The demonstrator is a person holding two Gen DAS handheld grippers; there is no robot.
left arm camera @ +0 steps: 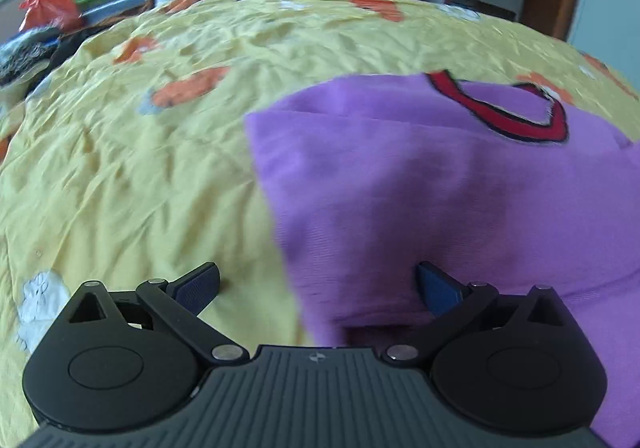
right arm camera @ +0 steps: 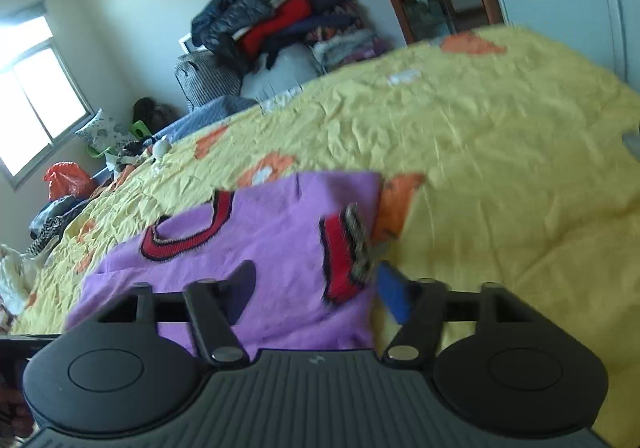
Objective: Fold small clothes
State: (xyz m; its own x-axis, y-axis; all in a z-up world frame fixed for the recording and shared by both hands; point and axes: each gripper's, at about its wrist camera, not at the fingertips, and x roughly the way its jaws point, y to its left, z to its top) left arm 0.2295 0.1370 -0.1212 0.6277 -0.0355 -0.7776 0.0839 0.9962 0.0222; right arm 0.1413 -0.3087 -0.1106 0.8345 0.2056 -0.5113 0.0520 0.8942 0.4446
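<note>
Purple sweater (left arm camera: 420, 184) with red-and-black trim, lying flat on the yellow bedspread (left arm camera: 140, 152); in the left wrist view it fills the right half of the frame, its left edge running down the centre as a straight fold line — a judgement that one side has already been turned in. Left tool (left arm camera: 319, 290) released, its pads set wide apart, one over bare bedspread and one over the purple knit, so that the garment's edge passes between them; the posture suits a pinch on that edge, though nothing is gripped. Right tool (right arm camera: 316, 288) likewise released, fingers spread across the sweater's lower right part in the right wrist view; a red striped cuff (right arm camera: 346, 256) lies just beside the blue pad (right arm camera: 394, 296), at the garment's right edge, and the red neckline (right arm camera: 188, 232) sits at centre left. Whether either pad touches the fabric cannot be told, as both views are blurred. Open room — broad wrinkled bedspread in the left half of the left wrist view and the right half of the right wrist view, free for folding; clutter confined to the upper part of each frame, where piled clothes (right arm camera: 280, 24) stand against the wall and an orange bag (left arm camera: 48, 10) lies near the window.
</note>
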